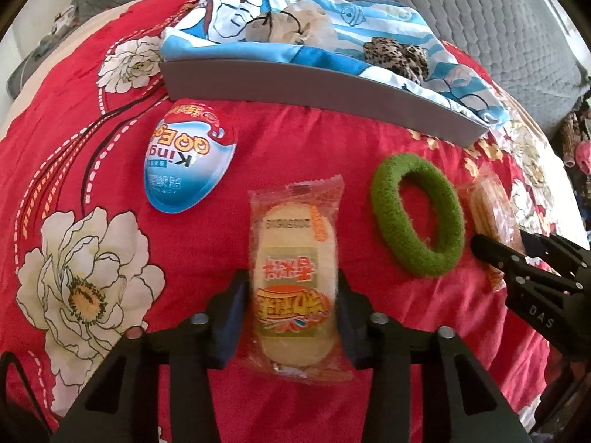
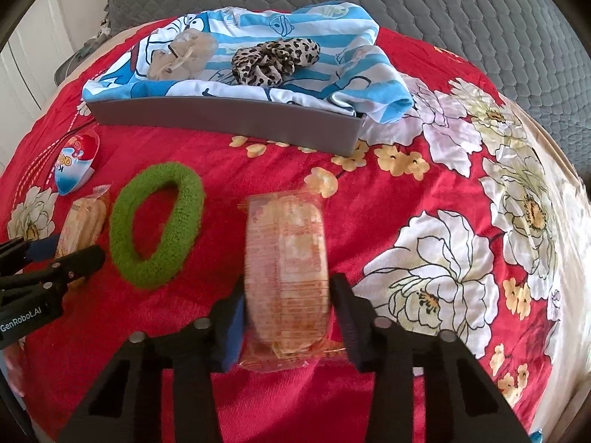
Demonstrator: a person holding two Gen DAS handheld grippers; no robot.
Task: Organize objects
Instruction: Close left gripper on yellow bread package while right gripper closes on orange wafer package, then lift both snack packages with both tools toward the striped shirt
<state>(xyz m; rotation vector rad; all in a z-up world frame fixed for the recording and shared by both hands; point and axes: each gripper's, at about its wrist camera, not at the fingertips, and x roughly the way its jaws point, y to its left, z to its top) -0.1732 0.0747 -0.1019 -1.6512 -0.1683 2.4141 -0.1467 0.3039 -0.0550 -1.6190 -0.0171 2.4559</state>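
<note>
Now both tongs are pinching snack packets above the bed's red floral bedspread (image 1: 303, 140). The left tongs (image 1: 291, 317) have their two fingers pressed against the sides of a clear orange-edged rice cracker packet (image 1: 293, 280), printed side up, its far end pointing toward the grey tray (image 1: 295, 85). The right tongs (image 2: 286, 317) clamp a second cracker packet (image 2: 286, 258) the same way, this one showing its plainer orange-striped side.

Between the two packets, flat on the bedspread, lies a fuzzy green hair tie (image 1: 417, 217), near each but touching neither that I can tell. Toward the bed's left edge, just in front of the tray's left end, sits a blue, white and red egg-shaped package (image 1: 188, 158), well apart from the left packet.

The grey tray stands across the far side of the bedspread. It is lined with a blue-and-white cartoon cloth (image 2: 229, 55) that spills over its right end. On that cloth rest a leopard-print scrunchie (image 2: 275, 57) near the middle and a beige scrunchie (image 2: 184, 53) to its left, close together but apart. A grey quilted cover (image 2: 406, 0) lies beyond the tray at the far edge of the bed.
</note>
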